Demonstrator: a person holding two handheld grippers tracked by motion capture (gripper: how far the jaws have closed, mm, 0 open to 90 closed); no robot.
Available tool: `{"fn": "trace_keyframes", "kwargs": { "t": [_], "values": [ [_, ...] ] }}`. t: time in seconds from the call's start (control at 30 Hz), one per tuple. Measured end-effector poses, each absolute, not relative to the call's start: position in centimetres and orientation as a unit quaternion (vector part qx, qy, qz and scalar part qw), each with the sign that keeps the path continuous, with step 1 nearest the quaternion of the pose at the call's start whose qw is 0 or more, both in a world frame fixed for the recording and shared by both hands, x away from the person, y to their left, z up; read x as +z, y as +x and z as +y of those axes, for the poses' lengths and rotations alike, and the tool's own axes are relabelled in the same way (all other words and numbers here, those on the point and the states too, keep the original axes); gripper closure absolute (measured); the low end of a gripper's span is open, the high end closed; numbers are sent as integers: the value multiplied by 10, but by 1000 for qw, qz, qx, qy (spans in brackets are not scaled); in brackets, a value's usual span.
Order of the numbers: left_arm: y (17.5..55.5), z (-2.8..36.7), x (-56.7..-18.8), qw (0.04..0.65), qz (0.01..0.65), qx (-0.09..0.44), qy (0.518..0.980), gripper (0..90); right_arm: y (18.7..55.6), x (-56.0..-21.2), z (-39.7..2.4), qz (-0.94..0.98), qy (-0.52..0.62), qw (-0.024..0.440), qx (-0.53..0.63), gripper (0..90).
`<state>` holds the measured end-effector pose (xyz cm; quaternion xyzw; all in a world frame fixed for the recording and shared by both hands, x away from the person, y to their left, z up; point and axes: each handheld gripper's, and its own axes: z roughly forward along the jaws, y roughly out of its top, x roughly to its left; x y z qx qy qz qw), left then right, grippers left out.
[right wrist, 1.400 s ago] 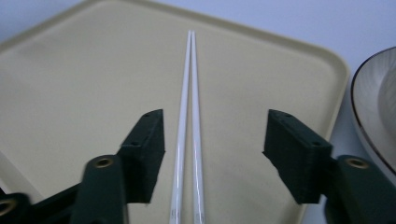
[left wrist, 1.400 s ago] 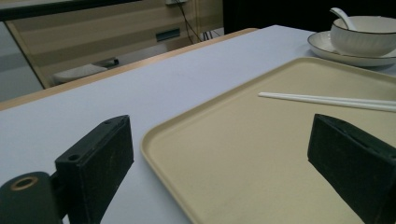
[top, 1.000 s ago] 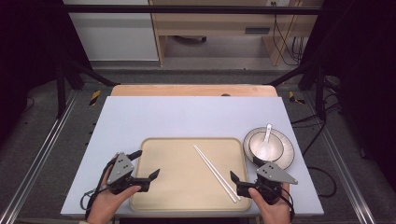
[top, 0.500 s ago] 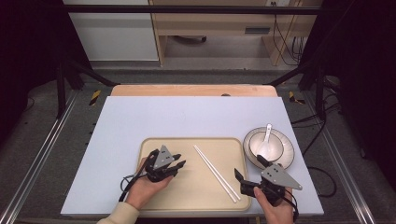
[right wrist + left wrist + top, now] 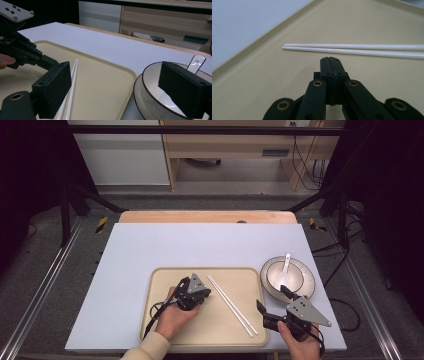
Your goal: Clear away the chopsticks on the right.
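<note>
Left gripper (image 5: 202, 292) over the tray (image 5: 165, 275), jaws just closed on nothing, tips just short of the chopsticks (image 5: 232, 305); right gripper (image 5: 272, 304) agape, empty; chopsticks not yet lifted.

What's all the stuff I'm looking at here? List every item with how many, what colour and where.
Table: one, pale blue-grey top, centre of the high view.
Tray: one, beige, near edge of the table.
Chopsticks: two, white, side by side on the tray, slanting toward its right near corner.
Bowl: one, white with dark rim, right of the tray.
Plate: one, white, under the bowl.
Spoon: one, white, in the bowl.
Left claw: one, black, shut with nothing in it, over the tray just short of the chopsticks.
Right claw: one, black, open, between the tray's right edge and the bowl.
Hands: two, at the near edge, one on each claw.
</note>
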<state>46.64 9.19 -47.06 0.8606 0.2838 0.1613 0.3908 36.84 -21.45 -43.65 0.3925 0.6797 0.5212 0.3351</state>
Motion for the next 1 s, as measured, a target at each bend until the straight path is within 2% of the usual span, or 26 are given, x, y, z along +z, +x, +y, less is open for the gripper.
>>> {"fn": "trace_keyframes", "kwargs": {
  "t": [0.47, 0.83, 1.0],
  "values": [
    [489, 89, -477, 367, 302, 158, 865, 897, 369, -437, -216, 680, 395, 337, 518, 123],
    [512, 72, -473, 350, 273, 153, 883, 897, 366, -437, -224, 674, 406, 340, 514, 131],
    [521, 60, -475, 364, 251, 143, 885, 895, 364, -438, -226, 669, 415, 342, 513, 134]
  ]
}}
